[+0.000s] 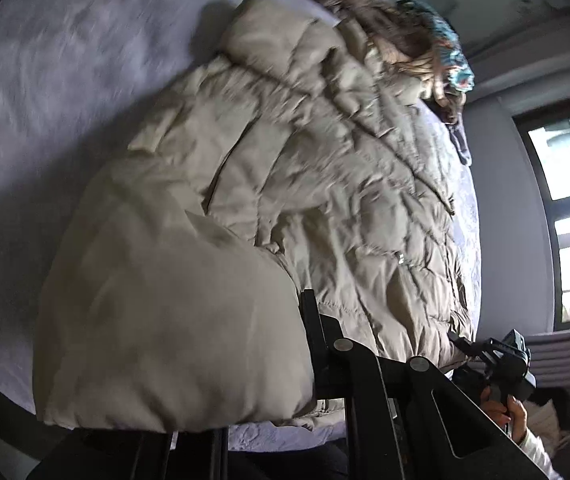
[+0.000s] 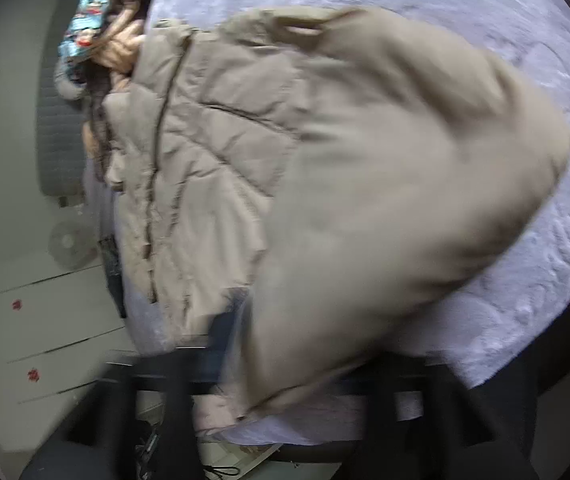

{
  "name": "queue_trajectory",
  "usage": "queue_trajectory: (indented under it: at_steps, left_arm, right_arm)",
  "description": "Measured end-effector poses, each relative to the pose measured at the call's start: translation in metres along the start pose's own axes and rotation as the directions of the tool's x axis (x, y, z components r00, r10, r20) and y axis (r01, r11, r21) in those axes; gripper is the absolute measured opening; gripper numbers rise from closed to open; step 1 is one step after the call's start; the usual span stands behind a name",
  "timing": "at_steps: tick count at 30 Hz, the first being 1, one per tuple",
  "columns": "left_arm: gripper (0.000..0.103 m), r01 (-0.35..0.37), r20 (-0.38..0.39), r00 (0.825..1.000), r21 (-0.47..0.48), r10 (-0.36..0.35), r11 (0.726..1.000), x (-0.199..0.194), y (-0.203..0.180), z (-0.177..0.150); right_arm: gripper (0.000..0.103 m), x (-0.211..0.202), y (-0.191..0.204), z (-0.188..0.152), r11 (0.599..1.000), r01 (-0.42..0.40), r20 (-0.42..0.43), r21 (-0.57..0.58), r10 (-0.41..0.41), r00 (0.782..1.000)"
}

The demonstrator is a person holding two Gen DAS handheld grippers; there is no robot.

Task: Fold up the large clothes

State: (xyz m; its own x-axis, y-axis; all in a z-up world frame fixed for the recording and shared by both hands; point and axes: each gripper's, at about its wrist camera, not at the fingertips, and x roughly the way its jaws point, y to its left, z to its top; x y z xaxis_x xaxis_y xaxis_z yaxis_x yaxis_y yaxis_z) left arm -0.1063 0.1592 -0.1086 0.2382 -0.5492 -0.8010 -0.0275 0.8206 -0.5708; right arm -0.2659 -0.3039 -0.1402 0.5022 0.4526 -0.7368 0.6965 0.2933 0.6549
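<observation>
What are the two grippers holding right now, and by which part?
Both appear to hold the beige puffer jacket by its near edge, lifted off the bed; which part exactly, hem or sleeve, cannot be told, since fabric and blur hide the fingertips.

The left gripper [image 1: 317, 360] was built of matte black flat bars joined at round grey pivot discs, with one angular plate carrying a triangular cut-out. In the left wrist view the right gripper [image 1: 501, 356] appeared as a small black bracketed frame bearing a boxy dark block. The person's right hand [image 1: 515, 416] had light bare skin, and a white sleeve cuff [image 1: 537, 450] covered the wrist. In the right wrist view, that gripper's own black bars were smeared by motion blur.
</observation>
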Motion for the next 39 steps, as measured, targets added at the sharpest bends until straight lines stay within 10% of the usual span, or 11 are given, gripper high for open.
queue_trajectory:
  at_steps: [12,28,39]
  left_arm:
    - [0.016,-0.063,0.162,0.986,0.125,0.042,0.99,-0.042,-0.067,0.067]
    - [0.016,-0.22,0.386,0.906,0.086,0.171,0.972,-0.044,-0.148,0.201]
    - [0.016,-0.262,0.275,0.936,0.131,0.218,0.956,0.023,-0.132,0.289]
  right_arm:
    - [0.008,-0.032,0.111,0.035,0.926,0.005,0.048,-0.377,0.014,0.999]
    - [0.008,-0.02,0.287,0.152,0.755,-0.045,0.041,-0.654,0.095,0.995]
    - [0.008,0.045,0.337,0.211,0.762,0.013,0.07,-0.648,0.042,0.997]
